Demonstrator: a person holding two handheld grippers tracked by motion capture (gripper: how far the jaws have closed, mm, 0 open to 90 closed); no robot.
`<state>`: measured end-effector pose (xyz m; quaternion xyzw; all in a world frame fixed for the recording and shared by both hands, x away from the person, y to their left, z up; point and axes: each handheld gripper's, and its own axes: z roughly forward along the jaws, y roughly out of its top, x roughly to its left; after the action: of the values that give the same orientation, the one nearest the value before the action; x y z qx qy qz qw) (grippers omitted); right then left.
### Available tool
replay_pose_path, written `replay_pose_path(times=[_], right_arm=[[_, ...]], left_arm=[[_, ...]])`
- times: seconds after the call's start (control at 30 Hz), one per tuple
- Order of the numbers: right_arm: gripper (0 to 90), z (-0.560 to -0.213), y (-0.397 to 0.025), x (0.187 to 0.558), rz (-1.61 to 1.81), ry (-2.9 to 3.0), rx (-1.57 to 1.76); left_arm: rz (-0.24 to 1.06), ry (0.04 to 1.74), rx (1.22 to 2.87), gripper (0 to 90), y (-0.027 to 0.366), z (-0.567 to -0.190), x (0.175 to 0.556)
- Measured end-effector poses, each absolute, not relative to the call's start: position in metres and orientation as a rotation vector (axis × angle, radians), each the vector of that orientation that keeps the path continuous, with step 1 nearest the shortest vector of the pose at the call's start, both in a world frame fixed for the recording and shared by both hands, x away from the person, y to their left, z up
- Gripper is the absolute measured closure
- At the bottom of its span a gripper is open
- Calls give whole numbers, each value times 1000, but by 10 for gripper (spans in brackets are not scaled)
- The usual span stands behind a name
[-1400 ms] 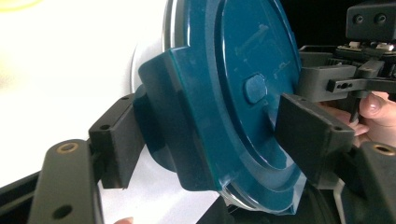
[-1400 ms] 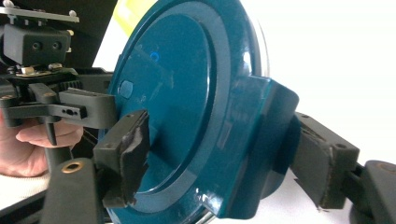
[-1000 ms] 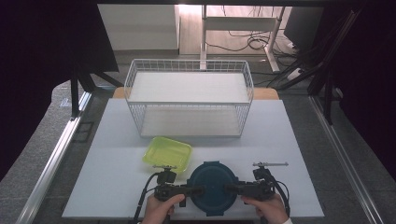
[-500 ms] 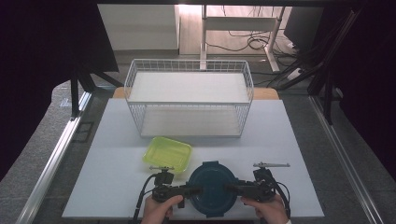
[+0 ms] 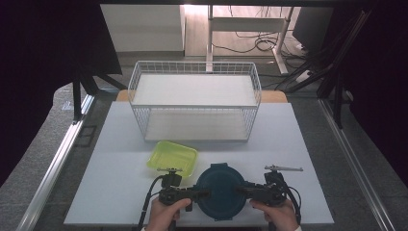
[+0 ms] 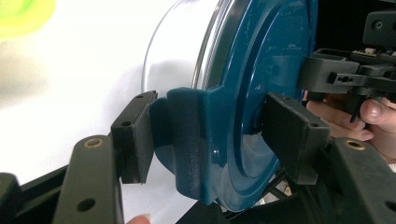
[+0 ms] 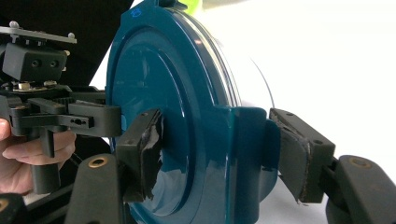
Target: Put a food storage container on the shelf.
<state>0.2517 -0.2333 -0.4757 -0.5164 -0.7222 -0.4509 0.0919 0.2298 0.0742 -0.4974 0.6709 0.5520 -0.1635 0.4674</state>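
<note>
High view is showing 1 round container with a dark blue lid (image 5: 222,191) sitting at the near edge of the white table (image 5: 115,159), between 2 hand-held grippers. Left hand-held gripper (image 5: 204,193) is pinching the lid's left latch tab, its jaws closing on either side of the tab in the left gripper view (image 6: 187,140). Right hand-held gripper (image 5: 239,189) is gripping the opposite tab the same way, seen in the right gripper view (image 7: 243,144). Handling, as judged: lid is looking like stiff, glossy plastic, likely slippery on its flat face, so the 2 latch tabs are offering the surest hold; the clear body (image 6: 180,51) is looking rigid and light. Contents cannot be told, the lid covering the top. 1 yellow-green tray (image 5: 173,158) is lying just behind the container, appearing empty. 1 white wire basket (image 5: 195,103) is standing farther back on the table, with nothing showing in it.
</note>
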Motion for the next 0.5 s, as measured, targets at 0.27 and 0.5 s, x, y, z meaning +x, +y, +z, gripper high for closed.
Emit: replay_pose_path(times=[0.27, 0.5], right_arm=[[369, -463, -232, 253, -1383, -2150, -1524], [370, -449, -227, 256, -1413, -2172, -1515]], left_arm=[[-364, 1326, 1663, 370, 77, -481, 235], [-361, 1302, 1656, 371, 82, -469, 241]])
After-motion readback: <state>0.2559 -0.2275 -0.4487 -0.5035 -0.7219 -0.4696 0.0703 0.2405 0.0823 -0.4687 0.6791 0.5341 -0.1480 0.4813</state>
